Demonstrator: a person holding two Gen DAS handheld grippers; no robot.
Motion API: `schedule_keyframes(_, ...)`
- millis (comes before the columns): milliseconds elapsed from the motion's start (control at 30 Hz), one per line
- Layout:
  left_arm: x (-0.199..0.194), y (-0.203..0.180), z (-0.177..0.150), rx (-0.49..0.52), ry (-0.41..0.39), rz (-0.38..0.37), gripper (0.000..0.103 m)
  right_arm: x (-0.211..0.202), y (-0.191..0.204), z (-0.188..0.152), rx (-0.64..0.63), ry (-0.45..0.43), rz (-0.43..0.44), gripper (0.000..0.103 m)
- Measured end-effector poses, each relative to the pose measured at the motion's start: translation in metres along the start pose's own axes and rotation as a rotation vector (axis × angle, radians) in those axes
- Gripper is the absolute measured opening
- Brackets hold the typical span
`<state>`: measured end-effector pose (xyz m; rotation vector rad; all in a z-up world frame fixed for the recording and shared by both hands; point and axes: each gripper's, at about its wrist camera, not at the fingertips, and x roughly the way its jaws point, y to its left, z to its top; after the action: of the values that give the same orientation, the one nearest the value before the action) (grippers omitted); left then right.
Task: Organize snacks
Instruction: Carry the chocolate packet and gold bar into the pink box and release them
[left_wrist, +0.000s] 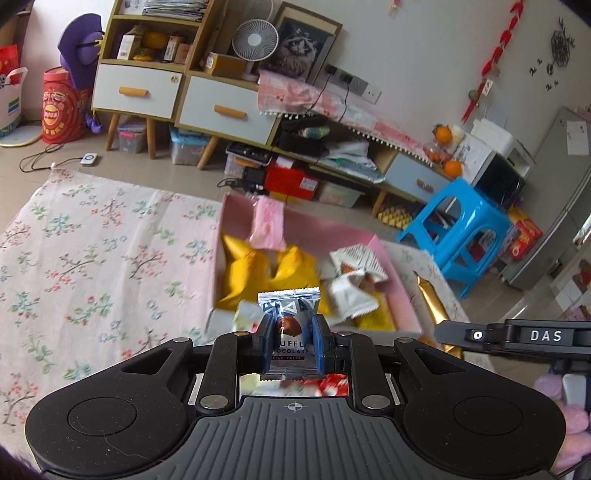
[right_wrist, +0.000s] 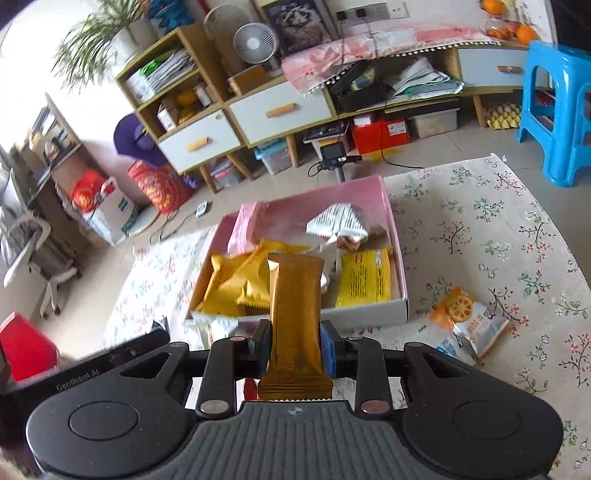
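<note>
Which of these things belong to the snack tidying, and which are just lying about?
Part of the job:
- truffle chocolate packet, in the left jaws
- gold bar wrapper, in the right jaws
- pink box of snacks
- orange snack bag on the cloth

Just lying about:
- blue stool
- desk fan
- red tin

Soft daylight fills both views, brightest at the upper left, where the wall (right_wrist: 22, 48) washes out. The fisheye lens bends the edges. Snacks in the pink box (left_wrist: 400, 295) look smeared with blur.
</note>
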<state>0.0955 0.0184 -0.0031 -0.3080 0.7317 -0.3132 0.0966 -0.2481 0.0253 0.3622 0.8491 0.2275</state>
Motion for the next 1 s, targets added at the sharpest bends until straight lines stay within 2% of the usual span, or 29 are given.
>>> schedule_keyframes(233, 0.015, -0.009, 0.008, -0.016, -0.011, -0.01, 0.019, 0.01, -0.015, 0.015, 0.089, -0.041, 0.001, 0.016)
schedule_keyframes(667, 0.072, -0.03, 0.029, 0.073, 0.003, 0.021, 0.019, 0.041, -0.051, 0.028, 0.23, -0.094, 0.01, 0.017)
schedule_keyframes(1000, 0.125, -0.044, 0.05, 0.13, 0.005, 0.066, 0.019, 0.061, -0.061, 0.028, 0.23, -0.078, 0.009, 0.017)
